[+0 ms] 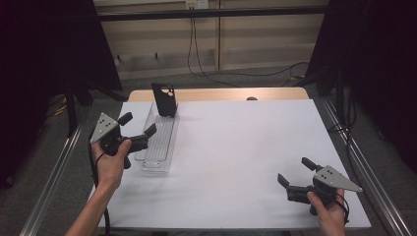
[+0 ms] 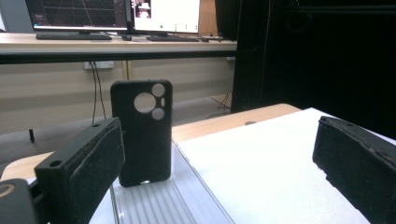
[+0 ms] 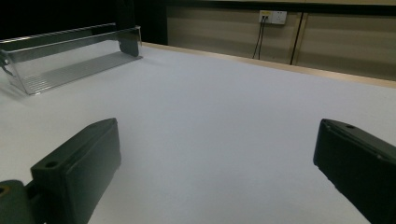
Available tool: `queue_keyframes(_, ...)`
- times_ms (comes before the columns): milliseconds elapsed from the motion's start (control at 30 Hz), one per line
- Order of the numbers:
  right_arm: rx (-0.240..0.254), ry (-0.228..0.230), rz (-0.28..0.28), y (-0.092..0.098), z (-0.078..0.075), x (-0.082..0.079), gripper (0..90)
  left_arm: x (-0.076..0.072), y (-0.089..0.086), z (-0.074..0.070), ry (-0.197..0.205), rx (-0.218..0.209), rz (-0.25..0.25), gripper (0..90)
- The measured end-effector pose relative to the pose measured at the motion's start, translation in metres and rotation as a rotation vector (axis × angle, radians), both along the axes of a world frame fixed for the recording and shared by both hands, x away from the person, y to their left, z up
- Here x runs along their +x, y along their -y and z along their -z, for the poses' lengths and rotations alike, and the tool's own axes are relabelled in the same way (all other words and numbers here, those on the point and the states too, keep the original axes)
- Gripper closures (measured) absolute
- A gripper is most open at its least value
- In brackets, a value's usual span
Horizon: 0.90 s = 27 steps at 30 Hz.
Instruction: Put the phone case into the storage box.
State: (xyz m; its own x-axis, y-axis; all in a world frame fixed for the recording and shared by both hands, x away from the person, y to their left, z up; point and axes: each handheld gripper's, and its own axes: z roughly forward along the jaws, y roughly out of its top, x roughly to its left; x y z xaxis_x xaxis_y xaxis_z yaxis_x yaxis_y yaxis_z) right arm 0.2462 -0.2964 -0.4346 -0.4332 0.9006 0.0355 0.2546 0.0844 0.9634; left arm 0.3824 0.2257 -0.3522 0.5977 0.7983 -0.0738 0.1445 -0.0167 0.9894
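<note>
I'm working in what looks like a lab or recording room: my table [image 1: 236,147] is covered in plain white, black curtains [image 1: 44,54] hang on both sides, a metal frame rail [image 1: 54,177] edges it, cables [image 1: 196,54] trail from a wall socket, and a desk with lit monitors [image 2: 116,14] and keyboards stands behind

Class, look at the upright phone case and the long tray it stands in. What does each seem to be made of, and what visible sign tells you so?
Phone case: probably soft rubber or silicone, matt black; it shows no glare, and its edges are rounded.
Tray: likely clear rigid plastic, glossy; the white table surface shows through its walls, and its floor is ribbed.
</note>
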Motion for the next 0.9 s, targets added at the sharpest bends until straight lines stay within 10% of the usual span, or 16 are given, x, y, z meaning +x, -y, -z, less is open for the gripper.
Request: queue_keyframes(900,-0.003,0.018,0.008,0.003,0.0,-0.005,0.2,-0.066,-0.017,0.065,-0.082,0.033,-0.02,2.4)
